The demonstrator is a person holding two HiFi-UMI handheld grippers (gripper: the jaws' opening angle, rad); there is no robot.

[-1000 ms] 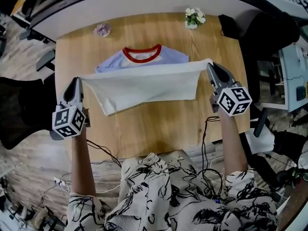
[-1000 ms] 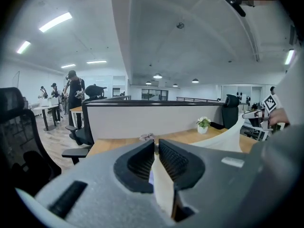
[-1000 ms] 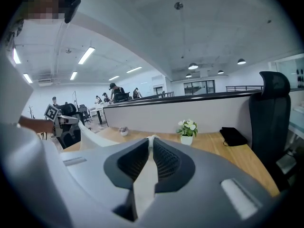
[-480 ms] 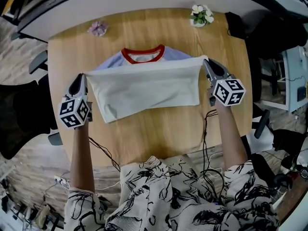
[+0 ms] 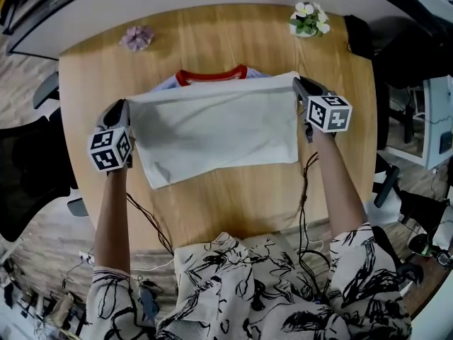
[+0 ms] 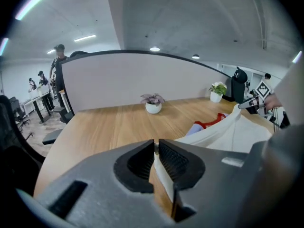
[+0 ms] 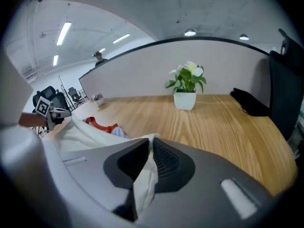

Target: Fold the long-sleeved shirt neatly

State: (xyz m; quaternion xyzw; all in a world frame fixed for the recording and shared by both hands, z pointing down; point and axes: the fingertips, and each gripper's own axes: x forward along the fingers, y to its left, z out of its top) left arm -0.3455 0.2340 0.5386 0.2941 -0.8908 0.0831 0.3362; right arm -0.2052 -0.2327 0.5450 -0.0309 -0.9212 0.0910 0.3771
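Observation:
The long-sleeved shirt is white with a red collar and pale blue shoulders. Its lower part is folded up over the chest, and the folded edge runs just below the collar. My left gripper is shut on that edge's left corner, where white cloth shows pinched between the pads. My right gripper is shut on the right corner, and cloth hangs from its jaws. The shirt stretches between both grippers, and the collar peeks out beyond the fold.
The round wooden table carries a small purple plant at the back left and a white-flowered plant at the back right. A black bag lies at the right edge. Cables hang off the front edge.
Both grippers have carried the shirt's folded edge away from me and down toward the collar. The pale blue shoulders are now almost covered by white cloth.

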